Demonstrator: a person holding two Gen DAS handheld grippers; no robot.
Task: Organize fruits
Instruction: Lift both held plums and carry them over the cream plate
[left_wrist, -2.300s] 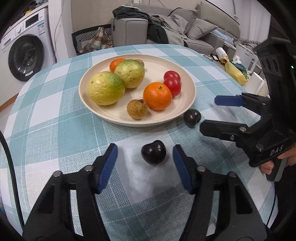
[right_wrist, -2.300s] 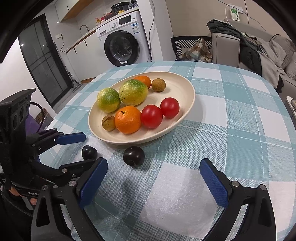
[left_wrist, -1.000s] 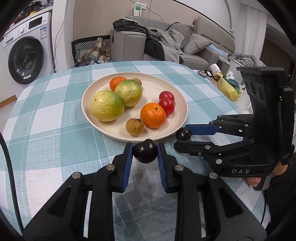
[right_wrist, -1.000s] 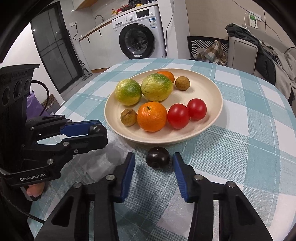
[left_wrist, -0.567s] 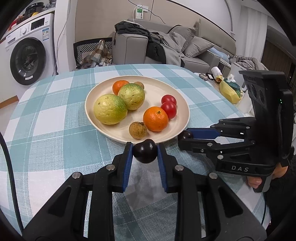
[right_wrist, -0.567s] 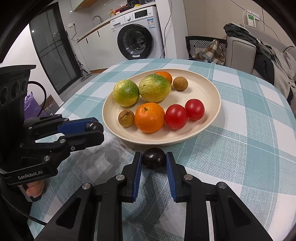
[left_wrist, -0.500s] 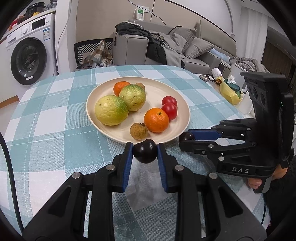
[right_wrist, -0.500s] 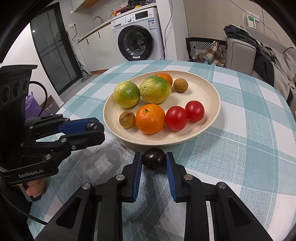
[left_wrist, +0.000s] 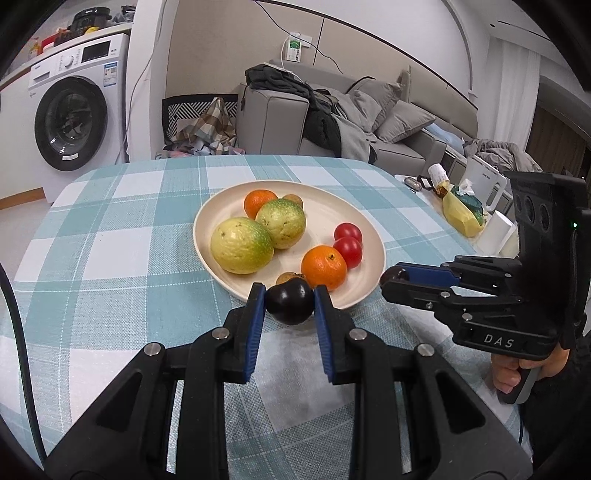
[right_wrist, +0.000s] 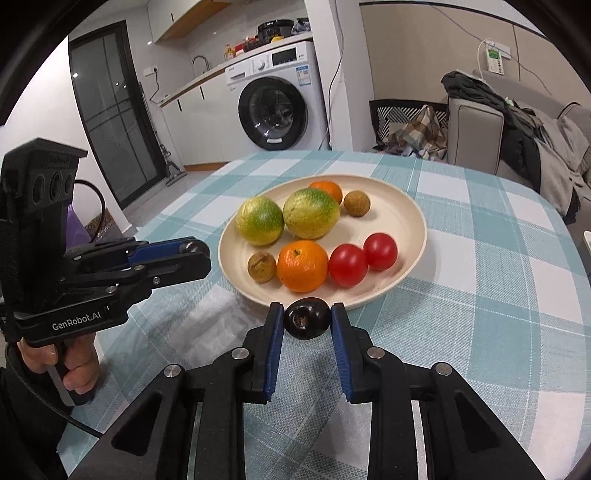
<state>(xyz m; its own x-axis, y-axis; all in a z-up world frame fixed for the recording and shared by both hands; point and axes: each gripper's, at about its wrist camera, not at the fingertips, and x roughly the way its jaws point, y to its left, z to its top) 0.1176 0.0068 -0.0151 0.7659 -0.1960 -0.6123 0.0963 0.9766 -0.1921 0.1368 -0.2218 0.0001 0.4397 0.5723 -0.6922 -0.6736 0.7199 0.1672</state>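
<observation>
My left gripper (left_wrist: 290, 305) is shut on a dark purple fruit (left_wrist: 289, 300), held above the near rim of the cream plate (left_wrist: 369, 225). My right gripper (right_wrist: 307, 319) is shut on a second dark purple fruit (right_wrist: 307, 319), just short of the plate's near rim (right_wrist: 413, 214). The plate holds two yellow-green fruits (left_wrist: 242, 250), two oranges (left_wrist: 324, 266), two red tomatoes (left_wrist: 348, 240) and two small brown fruits (right_wrist: 261, 266). The right gripper also shows at the right in the left wrist view (left_wrist: 392, 279); the left gripper shows at the left in the right wrist view (right_wrist: 195, 251).
The plate stands on a round table with a teal and white checked cloth (left_wrist: 110, 258). Beyond it are a washing machine (left_wrist: 70, 110), a grey sofa (left_wrist: 332, 122) with clothes, and a side table with a yellow bag (left_wrist: 461, 214).
Both grippers closed on the two dark fruits that lay on the cloth and lifted them. In the last half second both rose and edged nearer the plate's rim.
</observation>
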